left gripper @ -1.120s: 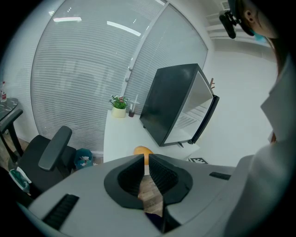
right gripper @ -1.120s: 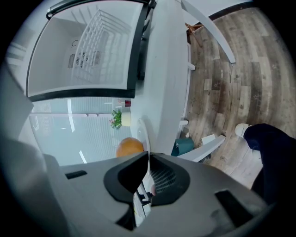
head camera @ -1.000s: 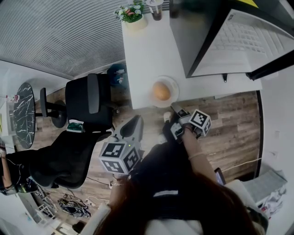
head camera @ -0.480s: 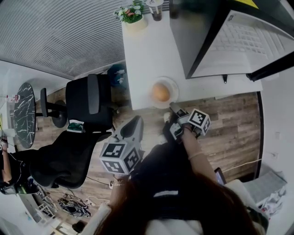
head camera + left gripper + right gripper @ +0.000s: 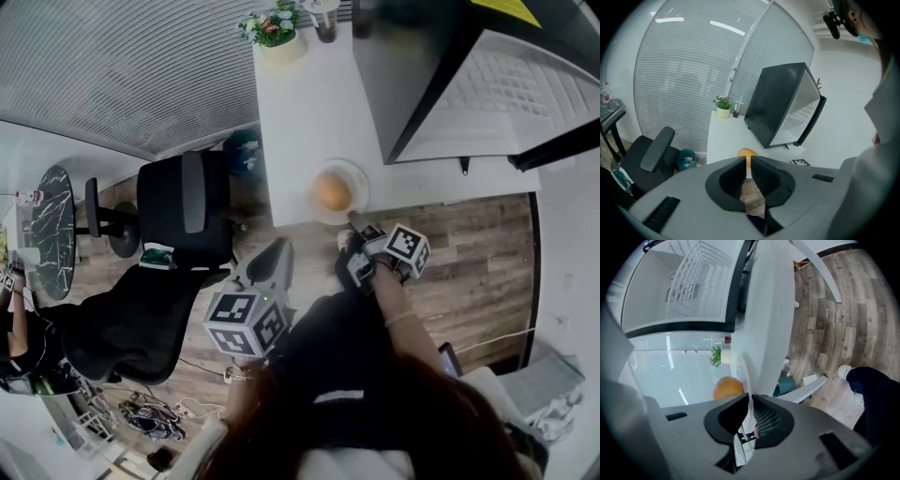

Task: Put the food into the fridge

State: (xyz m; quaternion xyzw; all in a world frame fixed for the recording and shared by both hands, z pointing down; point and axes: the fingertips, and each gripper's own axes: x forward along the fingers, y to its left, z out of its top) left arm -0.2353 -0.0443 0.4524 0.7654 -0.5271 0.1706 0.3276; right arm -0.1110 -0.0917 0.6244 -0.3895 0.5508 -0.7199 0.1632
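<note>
item: orange food (image 5: 330,191), roughly round with no marked long axis, on a white plate (image 5: 362,180) at the counter's (image 5: 300,112) near edge. right tongs (image 5: 356,223): nearer; plate's near rim lies between the jaws, which have just been closing and look clamped on it. left tongs (image 5: 747,159): closed to a slit, empty, well back. open fridge (image 5: 412,75) beyond, rightward. wood floor (image 5: 469,244); office chair (image 5: 183,211) left.
</note>
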